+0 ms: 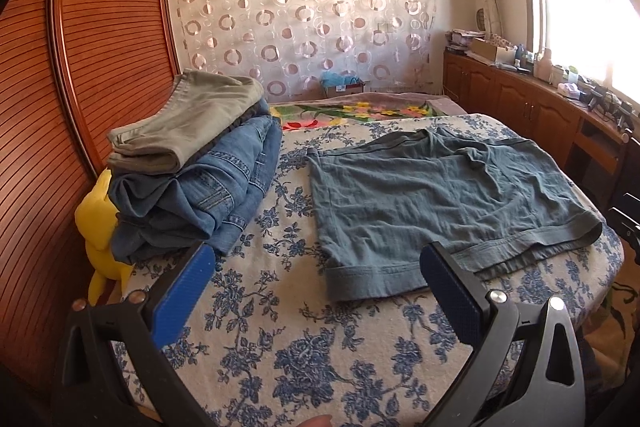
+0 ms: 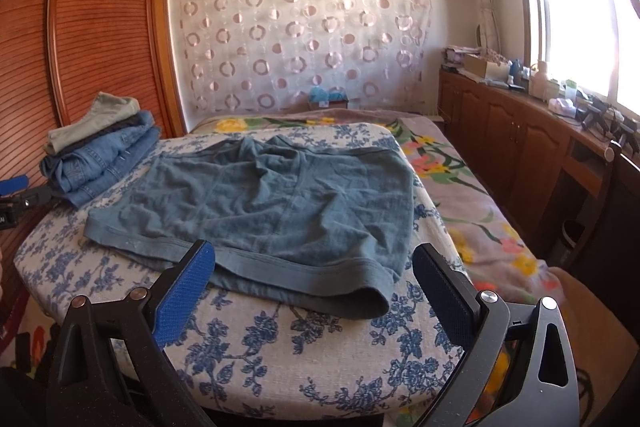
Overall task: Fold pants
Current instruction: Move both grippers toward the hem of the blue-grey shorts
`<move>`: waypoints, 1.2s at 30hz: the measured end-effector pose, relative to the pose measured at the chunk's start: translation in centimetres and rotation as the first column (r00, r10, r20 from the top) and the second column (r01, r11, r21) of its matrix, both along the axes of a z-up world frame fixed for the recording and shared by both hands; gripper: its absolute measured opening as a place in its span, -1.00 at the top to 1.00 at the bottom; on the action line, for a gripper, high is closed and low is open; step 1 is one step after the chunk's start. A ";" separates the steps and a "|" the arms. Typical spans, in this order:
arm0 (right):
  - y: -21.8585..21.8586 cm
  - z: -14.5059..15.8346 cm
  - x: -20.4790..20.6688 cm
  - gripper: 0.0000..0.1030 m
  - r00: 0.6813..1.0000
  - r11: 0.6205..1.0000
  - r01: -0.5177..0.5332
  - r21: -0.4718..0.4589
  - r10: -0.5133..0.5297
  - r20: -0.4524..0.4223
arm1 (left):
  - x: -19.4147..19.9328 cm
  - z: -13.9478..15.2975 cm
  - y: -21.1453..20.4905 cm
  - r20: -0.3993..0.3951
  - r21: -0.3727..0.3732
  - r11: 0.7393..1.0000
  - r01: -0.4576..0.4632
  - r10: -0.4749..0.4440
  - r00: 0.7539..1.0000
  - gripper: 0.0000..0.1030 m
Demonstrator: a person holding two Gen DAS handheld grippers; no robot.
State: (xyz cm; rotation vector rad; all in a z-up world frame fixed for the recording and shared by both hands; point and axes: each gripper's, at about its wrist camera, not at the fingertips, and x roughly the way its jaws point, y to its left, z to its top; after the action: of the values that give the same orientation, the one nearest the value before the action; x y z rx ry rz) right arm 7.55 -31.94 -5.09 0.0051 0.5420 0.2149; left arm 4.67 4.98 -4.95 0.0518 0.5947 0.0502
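A pair of grey-blue shorts [image 1: 436, 199] lies spread flat on the floral-covered board [image 1: 280, 327], waistband far, leg hems near. My left gripper [image 1: 316, 267] is open and empty, just short of the left leg hem. My right gripper [image 2: 314, 263] is open and empty, with its jaws on either side of the right leg hem [image 2: 320, 279] above the board's near edge. The shorts [image 2: 264, 199] fill the middle of the right wrist view. The left gripper's blue pad [image 2: 14, 183] shows at the left edge of that view.
A stack of folded jeans and olive pants [image 1: 200, 167] sits at the board's far left, also in the right wrist view [image 2: 96, 151]. A yellow plush toy [image 1: 102, 243] is beside it. A wooden wardrobe [image 1: 80, 67] stands left, a bed [image 2: 460, 195] right, cabinets [image 2: 520, 147] under the window.
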 end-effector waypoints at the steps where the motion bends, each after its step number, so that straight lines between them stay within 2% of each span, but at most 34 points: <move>1: -0.2 -0.2 0.2 -0.90 1.000 1.000 0.002 -0.001 -0.002 -0.008 | 0.2 -0.2 0.2 -0.004 -0.002 1.000 0.004 -0.004 1.000 -1.00; 8: -1.2 -1.9 1.2 -0.71 0.999 0.999 0.008 -0.047 -0.010 -0.053 | 1.8 -1.8 0.4 -0.062 -0.023 0.998 0.059 -0.060 0.996 -1.00; 14: -2.8 -2.8 1.7 -0.59 0.995 0.998 0.011 -0.063 -0.017 -0.094 | 2.5 -3.6 -0.2 -0.132 -0.073 0.988 0.134 -0.142 0.981 -1.00; 23: -4.6 -3.3 1.7 -0.39 0.991 0.997 0.003 -0.077 -0.013 -0.136 | 3.0 -5.9 -0.7 -0.211 -0.057 0.980 0.190 -0.198 0.957 -0.69; 27: -4.8 -3.6 1.9 -0.06 0.989 0.997 -0.006 -0.073 -0.005 -0.150 | 3.1 -6.6 -0.2 -0.241 -0.040 0.981 0.192 -0.196 0.951 -0.53; 28: -4.7 -3.5 1.9 0.05 0.988 0.997 -0.011 -0.074 -0.001 -0.151 | 3.0 -6.7 0.0 -0.243 -0.040 0.981 0.191 -0.195 0.950 -0.43; 30: -4.3 -3.6 2.0 0.16 0.989 0.997 -0.017 -0.081 0.005 -0.151 | 3.1 -6.8 0.5 -0.248 -0.039 0.983 0.182 -0.186 0.951 -0.34; 36: -3.9 -4.1 2.3 0.30 0.986 0.995 -0.019 -0.095 0.003 -0.165 | 3.9 -7.1 1.6 -0.242 -0.029 0.987 0.157 -0.160 0.957 -0.07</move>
State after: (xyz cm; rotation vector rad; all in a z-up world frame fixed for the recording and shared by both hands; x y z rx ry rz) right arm 9.83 -35.87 -9.21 -0.0748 0.7166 0.1999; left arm 8.59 6.54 -12.01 0.0977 0.8351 -0.1165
